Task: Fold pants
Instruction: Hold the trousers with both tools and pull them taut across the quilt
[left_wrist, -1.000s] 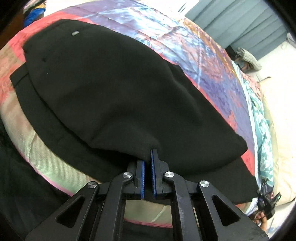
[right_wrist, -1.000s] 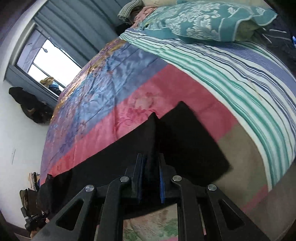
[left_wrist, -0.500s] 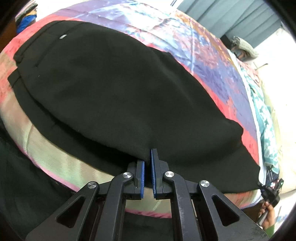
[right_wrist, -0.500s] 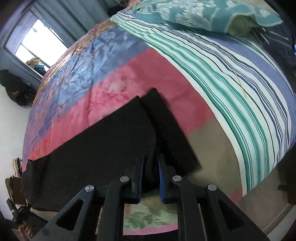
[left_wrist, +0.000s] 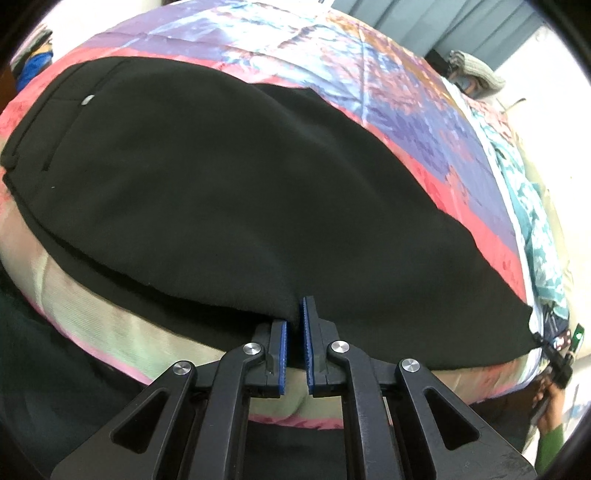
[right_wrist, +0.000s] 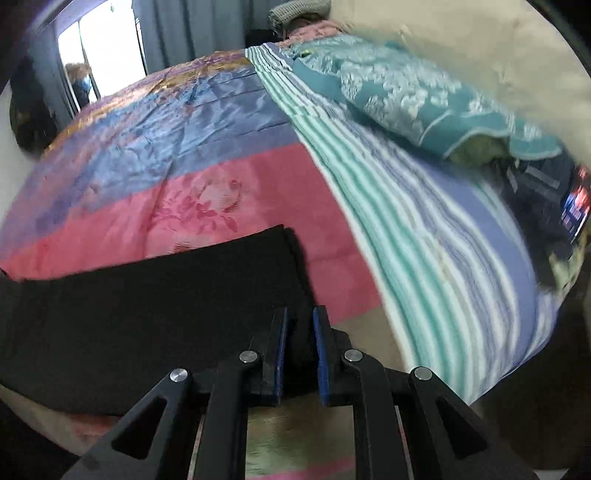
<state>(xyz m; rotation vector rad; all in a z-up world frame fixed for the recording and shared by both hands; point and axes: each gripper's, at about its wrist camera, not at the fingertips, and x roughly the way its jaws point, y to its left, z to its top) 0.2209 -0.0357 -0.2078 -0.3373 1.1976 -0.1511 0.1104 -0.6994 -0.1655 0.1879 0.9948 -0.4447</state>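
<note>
Black pants (left_wrist: 221, 184) lie stretched across the quilted bed, waistband and a small button (left_wrist: 88, 99) at the left end. My left gripper (left_wrist: 294, 314) is shut on the near edge of the upper layer, with cloth pinched between the blue pads. In the right wrist view the leg ends (right_wrist: 147, 302) lie flat, one on the other, on the pink band of the quilt. My right gripper (right_wrist: 298, 321) is shut on their near corner, with black fabric filling the gap between its fingers. At the far right of the left wrist view, a hand in a green sleeve (left_wrist: 550, 413) holds that gripper.
The quilt (left_wrist: 369, 92) has purple, blue and pink bands. Beyond it lie a green and blue striped sheet (right_wrist: 424, 240) and a teal patterned pillow (right_wrist: 406, 96). Grey curtains and a window (right_wrist: 99, 44) stand behind the bed. The bed's near edge runs just under both grippers.
The right gripper has rolled, and the leg ends have gone from splayed to flat and stacked. The left gripper has shifted sideways with the edge, and the pants look smoother and longer.
</note>
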